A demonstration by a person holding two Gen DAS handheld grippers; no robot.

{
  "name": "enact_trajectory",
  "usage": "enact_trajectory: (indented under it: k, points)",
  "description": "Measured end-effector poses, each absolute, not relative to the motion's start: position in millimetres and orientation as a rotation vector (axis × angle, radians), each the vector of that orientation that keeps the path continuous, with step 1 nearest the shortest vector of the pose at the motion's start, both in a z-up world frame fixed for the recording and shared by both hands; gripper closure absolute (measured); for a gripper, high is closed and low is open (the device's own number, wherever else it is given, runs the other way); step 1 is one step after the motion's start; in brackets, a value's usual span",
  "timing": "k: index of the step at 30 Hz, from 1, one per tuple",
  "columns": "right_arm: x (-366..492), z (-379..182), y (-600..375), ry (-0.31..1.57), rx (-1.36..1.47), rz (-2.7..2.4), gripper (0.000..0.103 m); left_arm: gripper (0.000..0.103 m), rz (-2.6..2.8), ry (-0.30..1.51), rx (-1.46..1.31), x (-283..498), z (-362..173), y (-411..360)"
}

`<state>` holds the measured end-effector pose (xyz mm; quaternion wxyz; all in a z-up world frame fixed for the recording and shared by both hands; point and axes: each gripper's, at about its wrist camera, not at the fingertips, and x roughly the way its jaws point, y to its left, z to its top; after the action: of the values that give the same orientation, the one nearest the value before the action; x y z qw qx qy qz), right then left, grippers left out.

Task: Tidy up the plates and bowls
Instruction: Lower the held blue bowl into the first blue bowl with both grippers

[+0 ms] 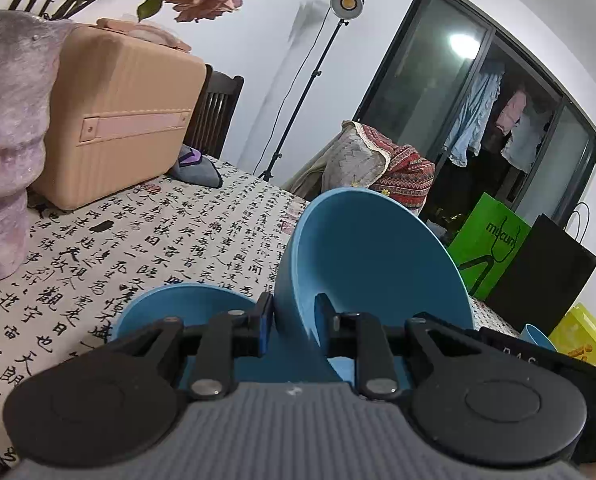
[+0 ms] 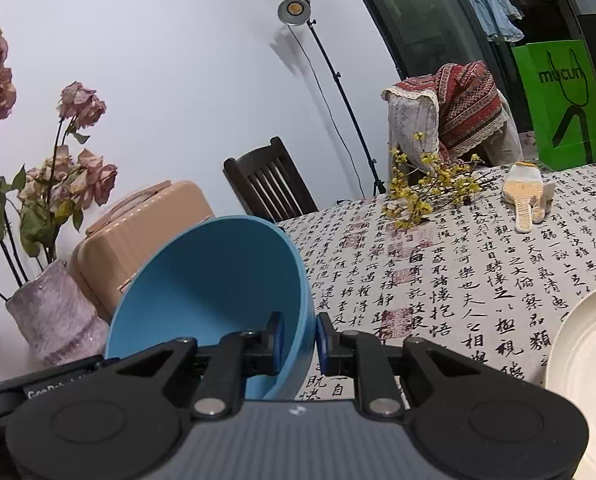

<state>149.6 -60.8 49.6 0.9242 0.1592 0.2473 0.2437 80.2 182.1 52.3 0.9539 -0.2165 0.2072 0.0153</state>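
In the left wrist view my left gripper [image 1: 292, 322] is shut on the rim of a blue bowl [image 1: 374, 256], held tilted above the table. A second blue bowl [image 1: 178, 308] sits on the tablecloth just below and left of it. In the right wrist view my right gripper [image 2: 300, 340] is shut on the rim of another blue bowl [image 2: 214, 280], tilted with its opening toward the camera. A cream plate [image 2: 590, 368] lies on the table at the right edge. The right gripper's blue bowl edge [image 1: 538, 336] peeks in at the lower right of the left wrist view.
A calligraphy tablecloth [image 2: 458, 280] covers the table. A peach case [image 1: 122, 120] and a purple vase [image 1: 6, 160] with dried roses stand at the left. Yellow flower sprigs [image 2: 430, 192] and a glove [image 2: 526, 196] lie at the far side. Chairs, a lamp stand [image 2: 330, 80] and a green bag [image 2: 562, 104] are beyond.
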Motion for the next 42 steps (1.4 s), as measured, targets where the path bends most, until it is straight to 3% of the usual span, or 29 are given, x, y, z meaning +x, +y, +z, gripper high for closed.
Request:
enact_trajectory:
  k: [42]
  points:
    - [149,24,15,0.56,0.177,0.592,0.086,0.081,0.15,0.479,-0.44,56,23,230]
